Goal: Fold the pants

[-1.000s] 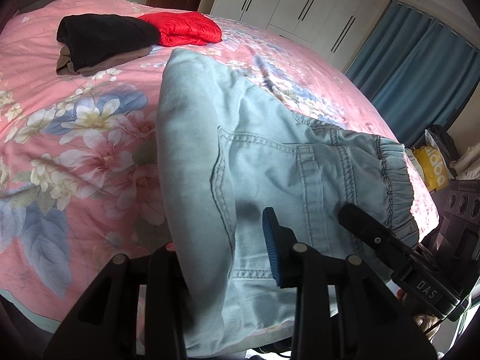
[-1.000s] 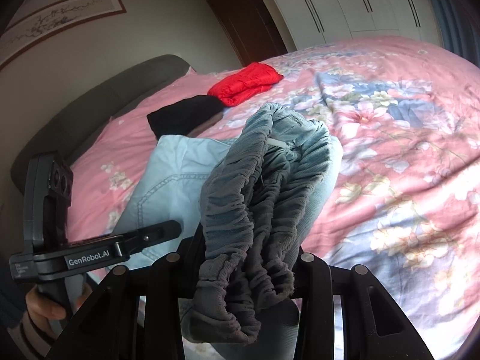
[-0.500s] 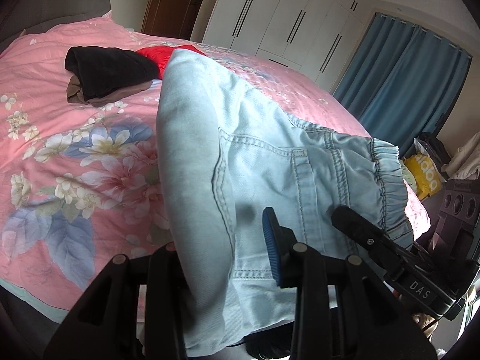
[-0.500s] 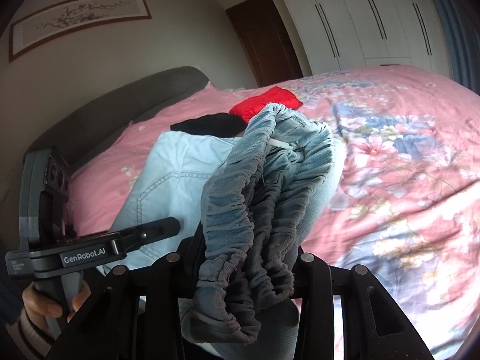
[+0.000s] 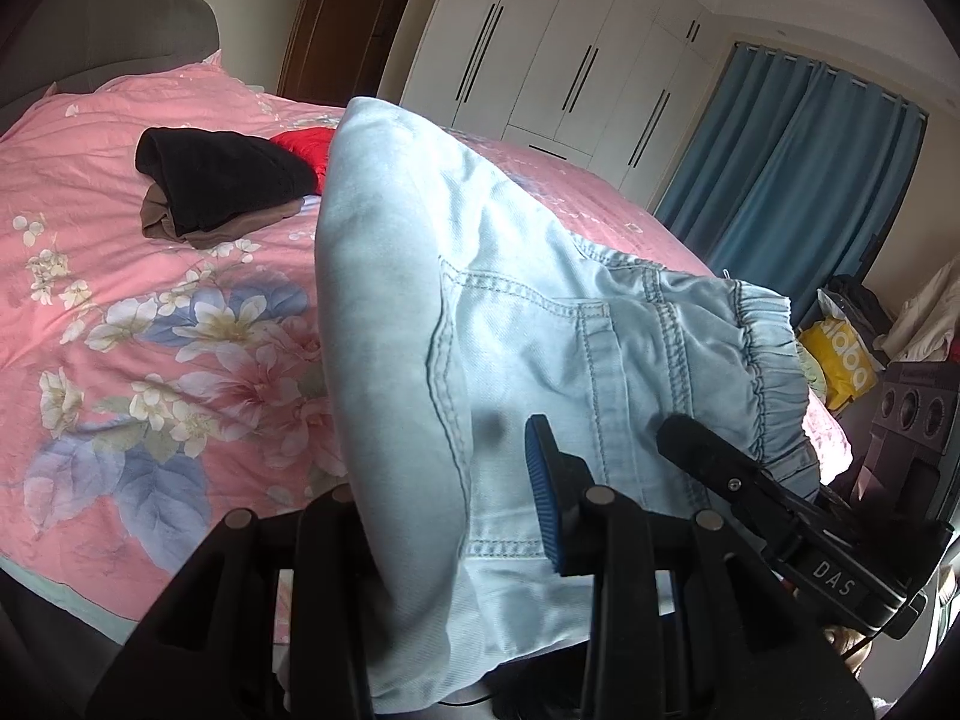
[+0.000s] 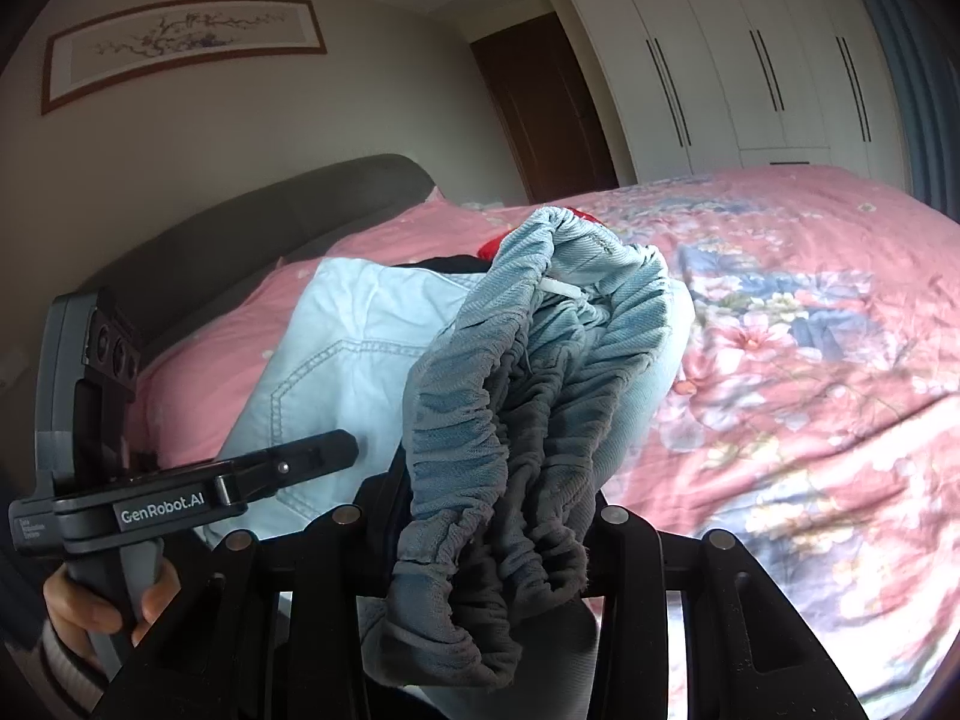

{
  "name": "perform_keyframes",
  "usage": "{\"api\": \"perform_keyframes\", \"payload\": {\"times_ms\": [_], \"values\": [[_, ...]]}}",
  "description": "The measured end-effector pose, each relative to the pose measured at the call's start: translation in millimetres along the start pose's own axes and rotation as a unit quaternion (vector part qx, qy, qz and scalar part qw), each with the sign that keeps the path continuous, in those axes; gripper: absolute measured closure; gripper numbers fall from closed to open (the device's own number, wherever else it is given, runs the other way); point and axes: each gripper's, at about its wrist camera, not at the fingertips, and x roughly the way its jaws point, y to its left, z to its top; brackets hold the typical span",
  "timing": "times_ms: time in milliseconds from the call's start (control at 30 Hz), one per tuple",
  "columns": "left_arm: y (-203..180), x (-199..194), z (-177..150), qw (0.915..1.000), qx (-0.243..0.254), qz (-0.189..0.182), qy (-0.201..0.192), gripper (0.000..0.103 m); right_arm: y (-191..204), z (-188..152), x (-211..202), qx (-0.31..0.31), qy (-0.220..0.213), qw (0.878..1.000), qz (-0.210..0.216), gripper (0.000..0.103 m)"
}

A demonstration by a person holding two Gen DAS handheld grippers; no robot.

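Note:
Light blue denim pants (image 5: pixel 516 324) hang lifted above the bed, held by both grippers at the waist end. My left gripper (image 5: pixel 444 498) is shut on the pants' side edge; its blue-padded finger (image 5: pixel 543 498) shows over the cloth. My right gripper (image 6: pixel 480 516) is shut on the bunched elastic waistband (image 6: pixel 522 420), which hides its fingertips. In the left wrist view the right gripper (image 5: pixel 780 510) reaches in at the waistband. In the right wrist view the left gripper (image 6: pixel 240 480) and the hand that holds it show at the left.
A pink floral bedspread (image 5: pixel 150 330) covers the bed (image 6: pixel 810 330). A folded black and brown garment (image 5: pixel 216 186) and a red one (image 5: pixel 306 144) lie near the grey headboard (image 6: pixel 270 216). Blue curtains (image 5: pixel 798 180), white wardrobes and a yellow bag (image 5: pixel 846 360) stand beyond.
Both grippers have risen with the pants; the cloth hangs higher over the bed and more of the walls and wardrobes shows. Both grips have held.

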Motion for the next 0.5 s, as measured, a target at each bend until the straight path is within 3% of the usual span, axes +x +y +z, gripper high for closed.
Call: {"api": "perform_keyframes", "payload": {"times_ms": [500], "values": [[-18, 0, 31, 0.9991, 0.031, 0.001, -0.028, 0.070, -6, 24, 0, -0.006, -0.026, 1.000, 0.005, 0.063]]}}
